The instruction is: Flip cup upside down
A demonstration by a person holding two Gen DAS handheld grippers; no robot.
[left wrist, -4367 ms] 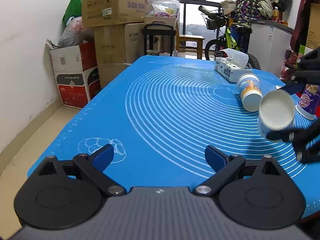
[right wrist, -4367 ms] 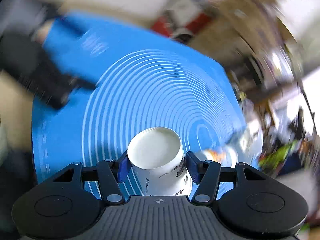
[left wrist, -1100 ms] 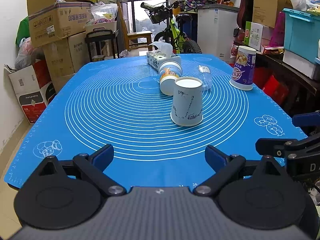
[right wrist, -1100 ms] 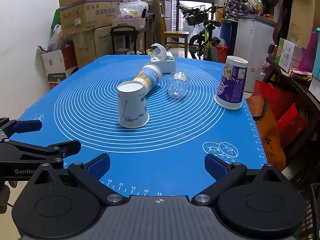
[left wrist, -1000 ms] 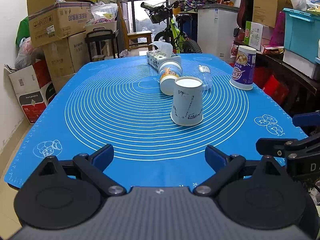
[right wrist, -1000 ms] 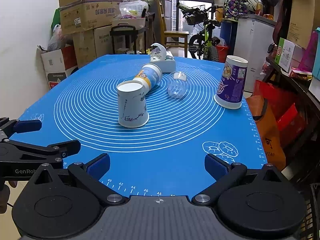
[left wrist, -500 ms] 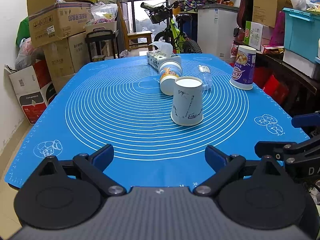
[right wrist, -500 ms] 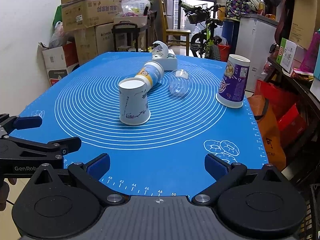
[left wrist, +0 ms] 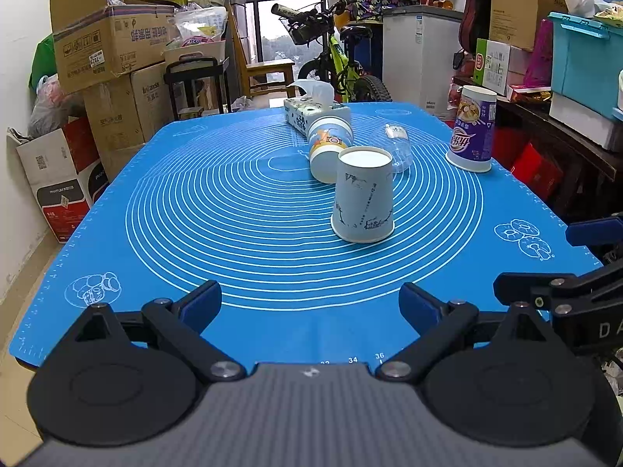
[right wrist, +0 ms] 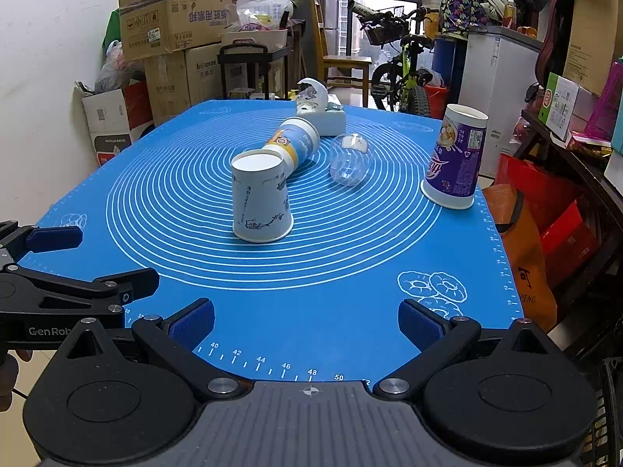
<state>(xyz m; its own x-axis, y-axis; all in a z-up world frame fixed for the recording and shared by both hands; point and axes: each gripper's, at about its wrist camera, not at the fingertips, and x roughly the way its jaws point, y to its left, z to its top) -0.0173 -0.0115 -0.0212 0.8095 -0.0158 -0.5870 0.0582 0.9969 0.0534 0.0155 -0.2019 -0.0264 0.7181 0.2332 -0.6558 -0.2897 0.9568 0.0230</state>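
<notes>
A white paper cup with blue drawings [left wrist: 363, 198] stands upside down, rim on the blue mat [left wrist: 233, 210], near its middle. It also shows in the right wrist view [right wrist: 260, 202]. My left gripper [left wrist: 310, 305] is open and empty at the mat's near edge, well short of the cup. My right gripper [right wrist: 305, 323] is open and empty at the near edge too. Each gripper shows at the side of the other's view.
Behind the cup lie a blue and orange cup on its side [right wrist: 294, 144], a clear plastic cup [right wrist: 349, 159] and a tissue box [right wrist: 321, 111]. A purple cup [right wrist: 455, 161] stands upside down at the right. Cardboard boxes, a bicycle and shelves surround the table.
4.4 s ago my right gripper held the cup in the air. Since about one second ago the cup stands alone; the right gripper has shifted slightly, the left has stayed.
</notes>
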